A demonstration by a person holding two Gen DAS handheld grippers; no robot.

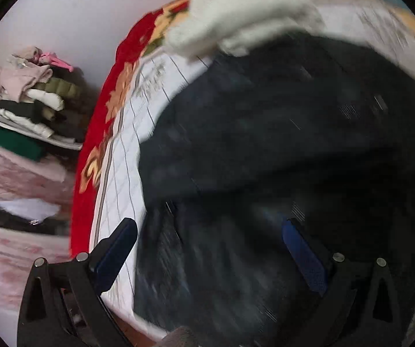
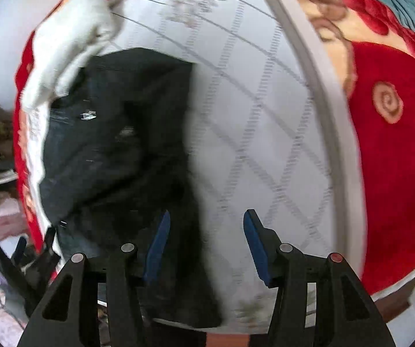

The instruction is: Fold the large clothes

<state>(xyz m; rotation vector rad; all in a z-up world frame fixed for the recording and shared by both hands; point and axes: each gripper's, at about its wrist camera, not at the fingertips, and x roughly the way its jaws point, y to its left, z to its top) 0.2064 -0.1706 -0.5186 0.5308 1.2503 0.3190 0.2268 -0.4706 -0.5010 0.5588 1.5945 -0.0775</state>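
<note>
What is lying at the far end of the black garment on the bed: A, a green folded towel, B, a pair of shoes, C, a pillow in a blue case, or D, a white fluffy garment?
D: a white fluffy garment rests against the far edge of the black garment on the quilted mattress.

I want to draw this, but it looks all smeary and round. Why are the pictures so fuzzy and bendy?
Left wrist view: the black garment and white garment are streaked with motion blur, while the gripper's fingers stay sharp. Right wrist view: the quilted mattress lines smear too, and its straight edge bows into a curve from the fisheye lens.
</note>
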